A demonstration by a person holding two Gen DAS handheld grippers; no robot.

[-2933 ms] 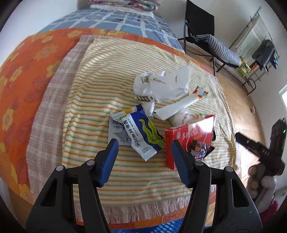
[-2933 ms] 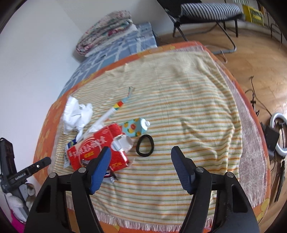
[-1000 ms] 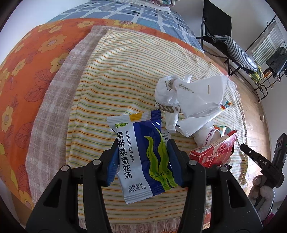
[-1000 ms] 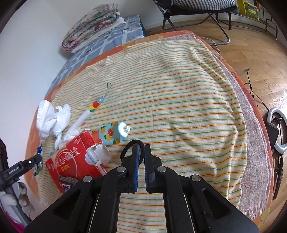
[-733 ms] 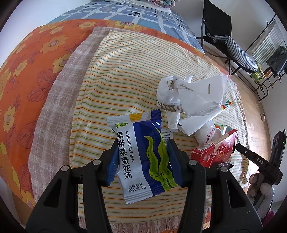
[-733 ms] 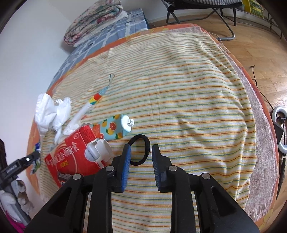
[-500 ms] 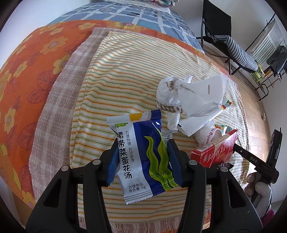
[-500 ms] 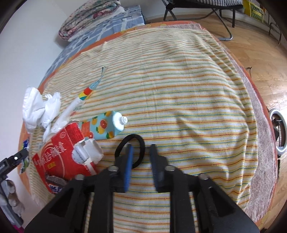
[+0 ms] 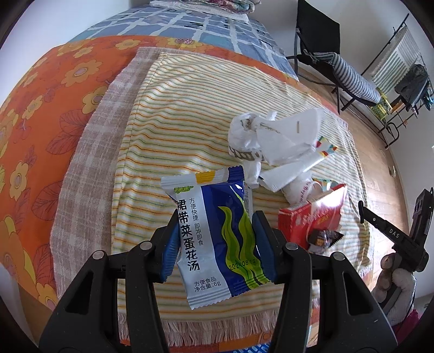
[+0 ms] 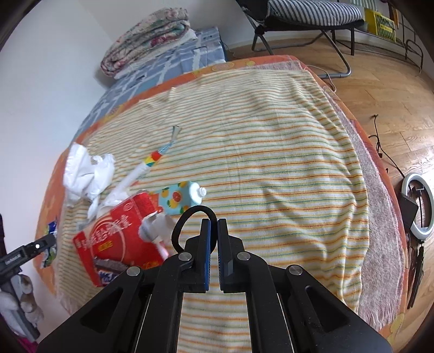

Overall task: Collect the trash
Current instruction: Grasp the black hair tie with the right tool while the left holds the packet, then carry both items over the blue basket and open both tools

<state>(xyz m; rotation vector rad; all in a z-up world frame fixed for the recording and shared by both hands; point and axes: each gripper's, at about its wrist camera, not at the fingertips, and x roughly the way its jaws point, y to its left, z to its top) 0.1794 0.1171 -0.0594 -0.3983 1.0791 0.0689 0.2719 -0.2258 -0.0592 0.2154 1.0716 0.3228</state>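
My left gripper (image 9: 215,217) is shut on a blue and white soup packet (image 9: 217,233) and holds it above the striped towel (image 9: 173,114). Beyond it lie crumpled white paper (image 9: 274,138), a white tube (image 9: 295,165) and a red carton (image 9: 312,220). My right gripper (image 10: 213,222) is shut on a black hair band (image 10: 190,220), which loops out to the left of the fingers. The red carton (image 10: 119,239), a fruit-print tube (image 10: 179,198) and the white paper (image 10: 86,168) lie to its left.
The towel (image 10: 271,163) covers an orange flowered bedspread (image 9: 40,95). Folded quilts (image 10: 146,32) sit at the bed's far end. A striped folding chair (image 10: 312,13) stands on the wood floor (image 10: 393,81), with a ring light (image 10: 417,209) to the right of the bed.
My right gripper opened slightly, then shut again on the black hair band. My left gripper closed on the blue packet and lifted it, and has since held it still.
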